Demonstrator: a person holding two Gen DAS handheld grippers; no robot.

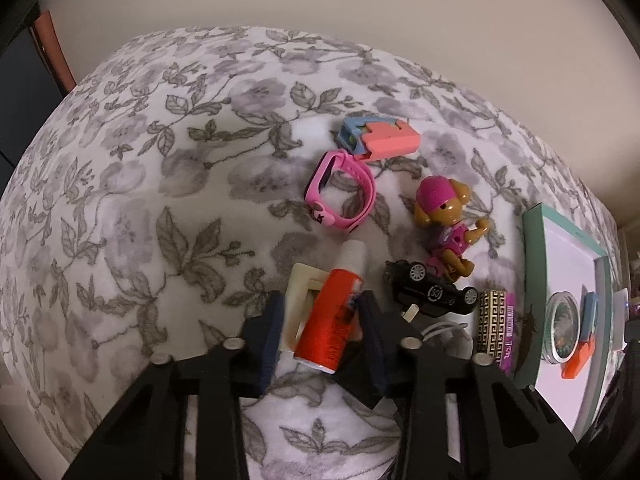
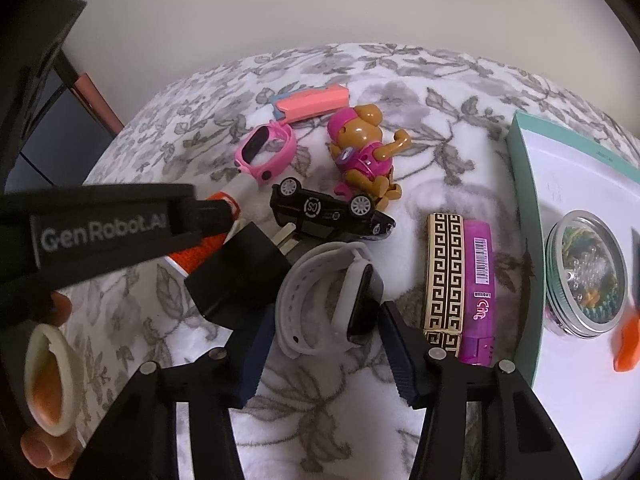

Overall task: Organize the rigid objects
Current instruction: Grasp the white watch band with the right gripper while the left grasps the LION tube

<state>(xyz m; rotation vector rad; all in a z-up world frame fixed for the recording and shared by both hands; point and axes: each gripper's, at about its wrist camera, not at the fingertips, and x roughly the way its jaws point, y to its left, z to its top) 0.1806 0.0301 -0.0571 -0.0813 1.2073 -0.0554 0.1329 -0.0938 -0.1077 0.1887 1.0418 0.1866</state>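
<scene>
Left hand-held gripper clamps red tube; black charger crowds alongside.

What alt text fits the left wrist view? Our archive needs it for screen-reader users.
The left gripper closes around a red tube with a white cap on a floral blanket. Beyond lie a pink watch, a toy dog, a black toy car and, at right, a tray.
</scene>
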